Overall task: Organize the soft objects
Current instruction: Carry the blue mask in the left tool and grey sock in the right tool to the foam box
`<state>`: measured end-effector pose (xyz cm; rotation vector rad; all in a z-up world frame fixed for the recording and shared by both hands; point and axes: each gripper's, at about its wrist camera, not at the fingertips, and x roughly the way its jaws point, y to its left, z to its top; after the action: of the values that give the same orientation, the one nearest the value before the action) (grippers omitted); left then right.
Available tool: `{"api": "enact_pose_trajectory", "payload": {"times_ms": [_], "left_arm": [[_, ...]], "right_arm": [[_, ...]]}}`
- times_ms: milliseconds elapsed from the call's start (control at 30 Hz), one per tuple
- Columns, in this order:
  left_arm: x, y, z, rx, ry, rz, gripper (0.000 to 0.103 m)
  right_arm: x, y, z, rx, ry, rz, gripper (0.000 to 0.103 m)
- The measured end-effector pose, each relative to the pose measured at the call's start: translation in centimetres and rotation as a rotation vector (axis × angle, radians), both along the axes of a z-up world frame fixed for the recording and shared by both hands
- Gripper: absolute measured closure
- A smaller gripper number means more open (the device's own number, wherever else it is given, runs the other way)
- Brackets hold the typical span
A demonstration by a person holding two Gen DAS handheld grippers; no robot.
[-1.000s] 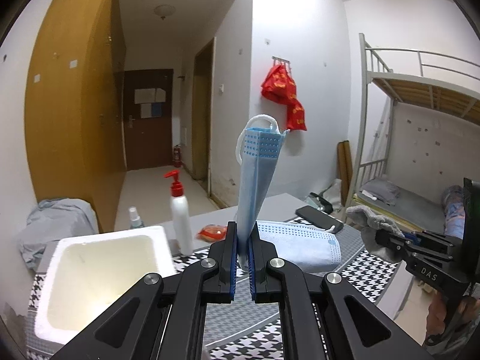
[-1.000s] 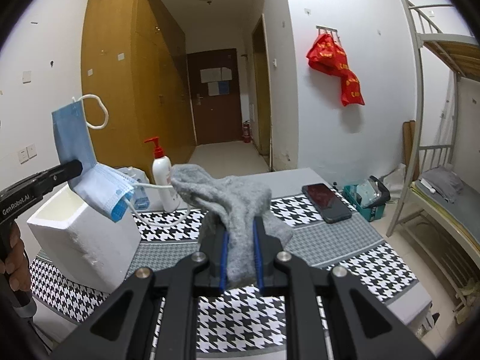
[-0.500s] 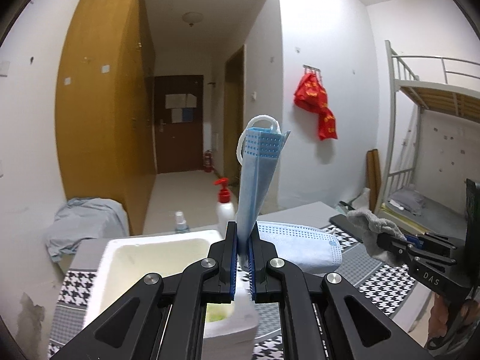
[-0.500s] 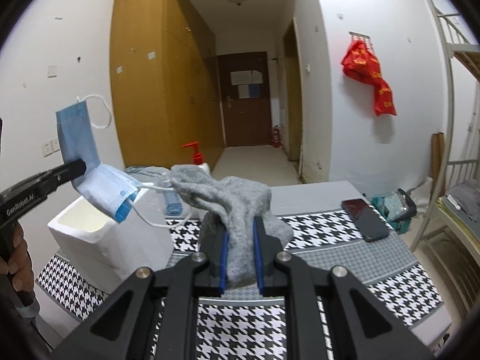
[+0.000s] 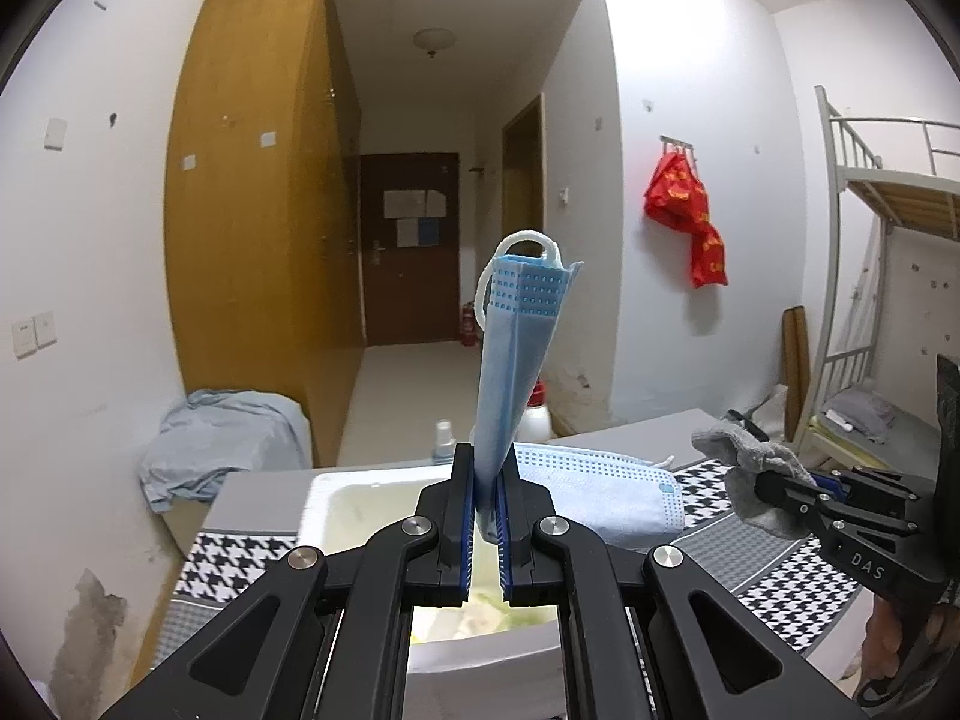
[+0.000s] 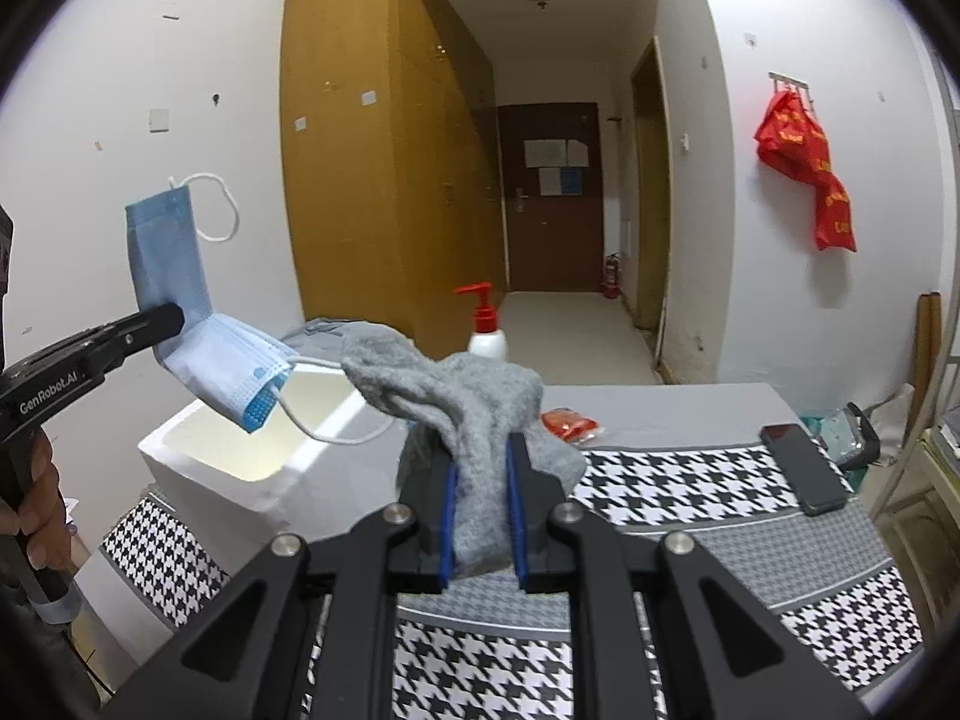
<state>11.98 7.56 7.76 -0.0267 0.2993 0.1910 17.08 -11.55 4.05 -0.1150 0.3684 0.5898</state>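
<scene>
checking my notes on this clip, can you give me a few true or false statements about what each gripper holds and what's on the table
1. The left gripper is shut on a blue face mask. True.
2. The right gripper holds a red cloth. False: it is shut on a grey sock.
3. The white foam box is open at the top. True.
4. The phone lies inside the box. False: it lies on the houndstooth tablecloth.
5. The pump bottle has a red top. True.

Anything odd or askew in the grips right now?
Mildly. The left tongs pinch the blue mask mid-fold, one ear loop dangling over the white foam box. The grey sock droops unevenly from the right tongs.
</scene>
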Motion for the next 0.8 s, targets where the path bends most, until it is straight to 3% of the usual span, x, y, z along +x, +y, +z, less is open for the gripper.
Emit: {"api": "enact_pose_trajectory", "payload": {"times_ms": [433, 800], "left_arm": [[-0.5, 2.6, -0.8, -0.005, 0.027, 0.063, 0.096], [1.2, 3.9, -1.8, -0.002, 0.065, 0.08, 0.096]], "right_arm": [[-0.6, 3.2, 0.1, -0.006, 0.002, 0.092, 0.085], [-0.5, 4.0, -0.2, -0.019, 0.003, 0.095, 0.085]]}}
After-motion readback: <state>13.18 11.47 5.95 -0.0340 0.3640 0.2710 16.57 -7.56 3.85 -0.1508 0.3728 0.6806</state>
